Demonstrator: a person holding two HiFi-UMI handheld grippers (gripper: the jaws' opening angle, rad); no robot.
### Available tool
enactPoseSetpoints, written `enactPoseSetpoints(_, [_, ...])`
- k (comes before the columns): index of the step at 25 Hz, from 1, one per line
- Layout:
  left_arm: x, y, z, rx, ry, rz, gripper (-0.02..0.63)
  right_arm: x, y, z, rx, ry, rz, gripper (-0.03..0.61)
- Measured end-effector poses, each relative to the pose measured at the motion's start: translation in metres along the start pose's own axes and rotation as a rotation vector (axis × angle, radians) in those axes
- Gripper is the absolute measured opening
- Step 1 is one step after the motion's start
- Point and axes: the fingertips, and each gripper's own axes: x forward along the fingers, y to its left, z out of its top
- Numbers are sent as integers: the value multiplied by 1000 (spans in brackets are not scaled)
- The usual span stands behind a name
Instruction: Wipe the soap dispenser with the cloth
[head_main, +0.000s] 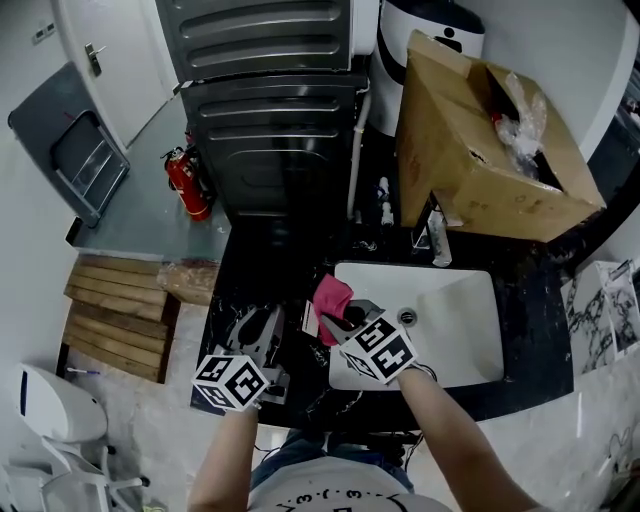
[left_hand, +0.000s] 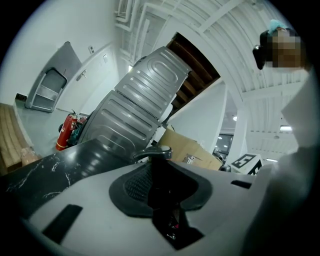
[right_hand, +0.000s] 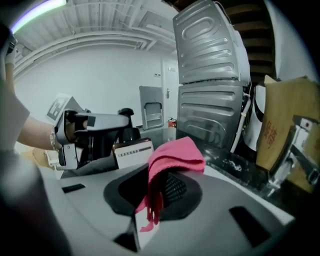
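A dark soap dispenser (left_hand: 161, 186) with a pump head (left_hand: 152, 152) stands upright between the jaws of my left gripper (head_main: 262, 328), which is shut on it over the black counter. In the right gripper view its white label (right_hand: 133, 152) and black pump (right_hand: 125, 113) show at the left. My right gripper (head_main: 338, 322) is shut on a pink cloth (head_main: 331, 297), which drapes over the jaws (right_hand: 174, 156). The cloth hangs just right of the dispenser, a small gap apart, at the sink's left edge.
A white sink (head_main: 455, 335) with a faucet (head_main: 438, 238) lies to the right in the black marble counter (head_main: 540, 350). A cardboard box (head_main: 480, 150) stands behind it. Grey metal appliances (head_main: 270, 120), a red fire extinguisher (head_main: 188, 185) and wooden slats (head_main: 115, 318) lie beyond and left.
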Motion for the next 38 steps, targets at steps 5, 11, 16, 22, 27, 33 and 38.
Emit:
enactPoseSetpoints(5, [9, -19, -7, 164, 117, -162, 95, -13, -7, -22, 59, 23, -35, 52])
enactPoseSetpoints(11, [14, -36, -16, 360, 312, -476, 95, -45, -19, -21, 111, -33, -102, 52])
enactPoseSetpoints(16, [8, -41, -22, 547, 475, -670, 98, -63, -26, -21, 156, -61, -146, 52])
enactPoseSetpoints(22, [8, -21, -12, 660, 542, -643, 199, -67, -22, -23, 168, -62, -160, 52])
enactPoseSetpoints(27, [-2, -3, 0, 645, 452, -481, 238, -62, -16, -19, 166, -68, -160, 52])
enactPoseSetpoints(33, [-11, -17, -5, 566, 281, -296, 225, -59, -9, -11, 170, -90, -147, 52])
enactPoseSetpoints(38, [6, -25, -6, 508, 225, -131, 208, -58, -4, -8, 170, -101, -145, 52])
